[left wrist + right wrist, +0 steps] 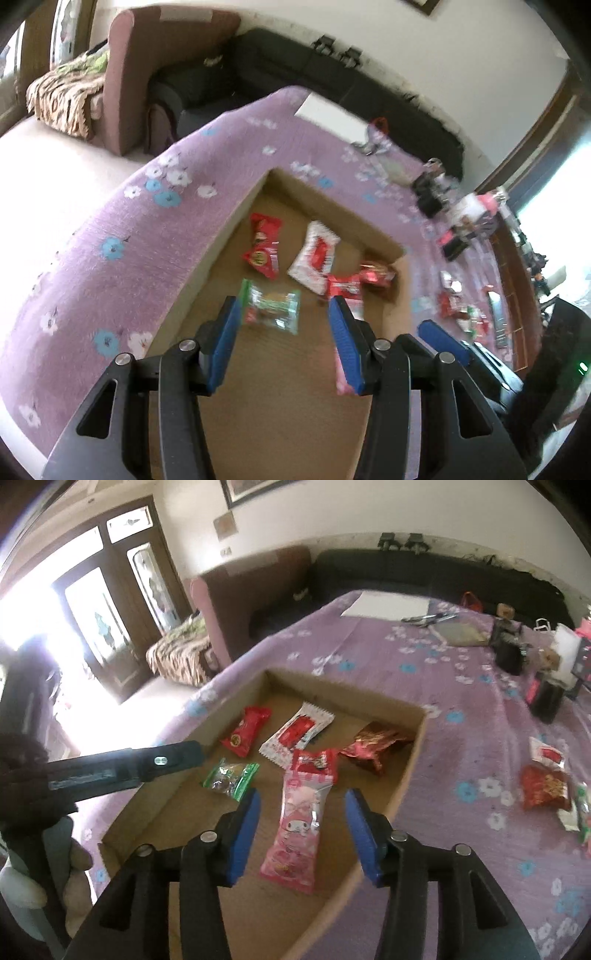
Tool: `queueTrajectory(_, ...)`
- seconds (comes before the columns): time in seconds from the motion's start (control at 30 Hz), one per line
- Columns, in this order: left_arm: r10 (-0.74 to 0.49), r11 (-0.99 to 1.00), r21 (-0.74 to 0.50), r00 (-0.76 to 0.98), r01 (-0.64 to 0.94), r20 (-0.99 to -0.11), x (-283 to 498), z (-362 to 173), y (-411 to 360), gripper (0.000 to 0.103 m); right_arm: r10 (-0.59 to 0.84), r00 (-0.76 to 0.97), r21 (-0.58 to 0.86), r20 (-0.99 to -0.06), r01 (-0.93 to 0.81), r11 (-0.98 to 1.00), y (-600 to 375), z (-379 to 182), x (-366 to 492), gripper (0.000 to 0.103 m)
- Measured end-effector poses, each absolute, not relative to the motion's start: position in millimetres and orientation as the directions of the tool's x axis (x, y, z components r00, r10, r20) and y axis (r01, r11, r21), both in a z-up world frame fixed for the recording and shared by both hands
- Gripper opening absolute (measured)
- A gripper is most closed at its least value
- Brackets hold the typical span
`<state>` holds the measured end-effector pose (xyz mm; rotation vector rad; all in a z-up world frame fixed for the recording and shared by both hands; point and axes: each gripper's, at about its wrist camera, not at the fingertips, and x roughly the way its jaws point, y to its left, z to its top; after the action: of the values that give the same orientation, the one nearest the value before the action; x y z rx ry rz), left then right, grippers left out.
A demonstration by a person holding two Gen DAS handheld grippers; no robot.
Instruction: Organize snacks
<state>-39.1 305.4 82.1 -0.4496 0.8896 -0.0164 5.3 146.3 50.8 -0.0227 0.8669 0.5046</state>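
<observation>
so the room's pretty bright; the off-white plaster wall [369, 513] runs along the back with a dark-framed picture [251, 489] hung up high; under it a long black sofa [424, 568] sits against the wall, and a mauve upholstered armchair [147, 74] stands at its end; a brown-and-cream patterned blanket [62, 98] is draped next to that; dark wooden double doors with glass panes [118, 602] are blown out by daylight; the pale floor [48, 162] shows beyond the edge of the lilac flower-print bedspread [129, 229].
</observation>
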Motion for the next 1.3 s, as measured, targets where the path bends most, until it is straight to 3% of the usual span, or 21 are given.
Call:
queueTrajectory(0.13, -0.213, 0.91, -0.398, 0.69, -0.118, -0.691, -66.0, 96.3, 283.8, 0.064, 0.411, 0.563, 0.205, -0.717, -0.393, 0.896, 116.1, 55.7, -3.5, 0.049)
queueTrajectory(0.47, -0.248, 0.944, -0.329, 0.724, 0.031, -0.644, -97.4, 101.2, 220.4, 0.064, 0.265, 0.652, 0.249, -0.71, -0.119, 0.961, -23.1, 55.7, 9.5, 0.05)
queueTrajectory(0.67, -0.29, 0.934, -0.355, 0.684, 0.049, -0.669, -93.1, 87.6, 207.5, 0.064, 0.199, 0.667, 0.275, -0.719, 0.009, 0.962, -83.2, 54.3, 43.5, 0.052)
queueTrajectory(1.13, -0.274, 0.939, -0.342, 0.663, 0.028, -0.697, -94.2, 79.0, 206.7, 0.064, -0.035, 0.567, -0.001, -0.823, 0.06, 0.998, -55.2, 5.2, 170.9, 0.051)
queueTrajectory(1.2, -0.276, 0.938, -0.345, 0.655, 0.025, -0.703, -92.0, 75.5, 206.6, 0.064, -0.048, 0.545, -0.02, -0.837, 0.058, 0.998, -53.4, -2.7, 174.6, 0.048)
queueTrajectory(1.3, -0.291, 0.933, -0.359, 0.641, 0.026, -0.71, -89.6, 71.0, 204.7, 0.064, -0.044, 0.545, -0.034, -0.837, 0.028, 0.999, -48.1, -5.8, 166.7, 0.035)
